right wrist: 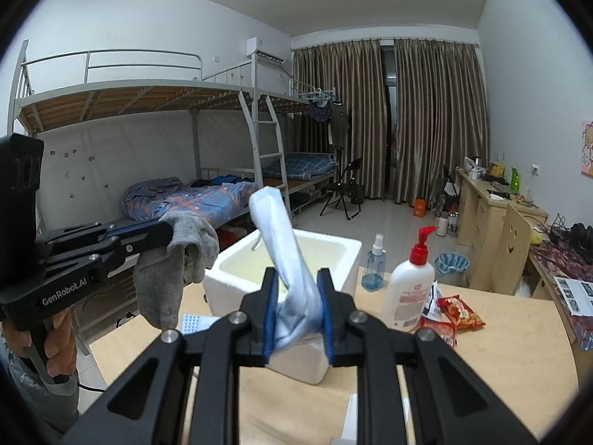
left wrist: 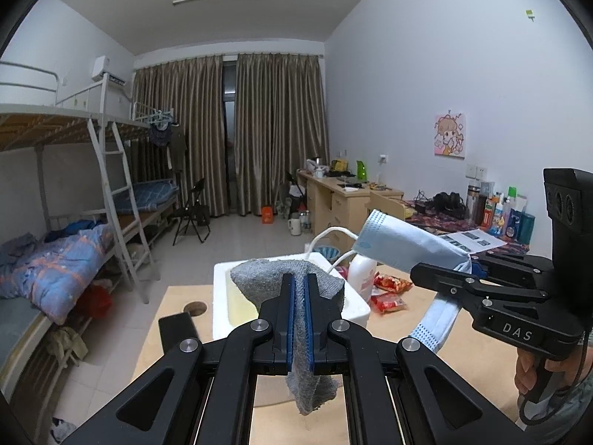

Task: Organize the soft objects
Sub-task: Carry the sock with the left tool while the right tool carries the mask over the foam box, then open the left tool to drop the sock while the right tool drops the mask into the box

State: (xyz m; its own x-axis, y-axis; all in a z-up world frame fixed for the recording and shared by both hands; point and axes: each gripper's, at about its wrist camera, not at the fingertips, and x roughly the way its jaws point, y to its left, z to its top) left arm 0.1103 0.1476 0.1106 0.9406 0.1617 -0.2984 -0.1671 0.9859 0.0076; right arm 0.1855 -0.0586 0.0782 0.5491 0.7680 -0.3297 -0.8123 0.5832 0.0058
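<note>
Left gripper (left wrist: 299,289): jaws pinching tight on a grey sock (left wrist: 292,278), which is hanging limp above and left of the white foam box (right wrist: 344,248).
Box: sitting on the wooden table (right wrist: 500,341), open top showing.
Right gripper (right wrist: 298,289): jaws standing slightly apart, clamping a folded blue mask (right wrist: 285,244), which is sticking up in front of the box.
Right of the box: spray bottle (right wrist: 373,267), lotion bottle (right wrist: 409,289), red snack packets (right wrist: 459,311), all resting on the table.
</note>
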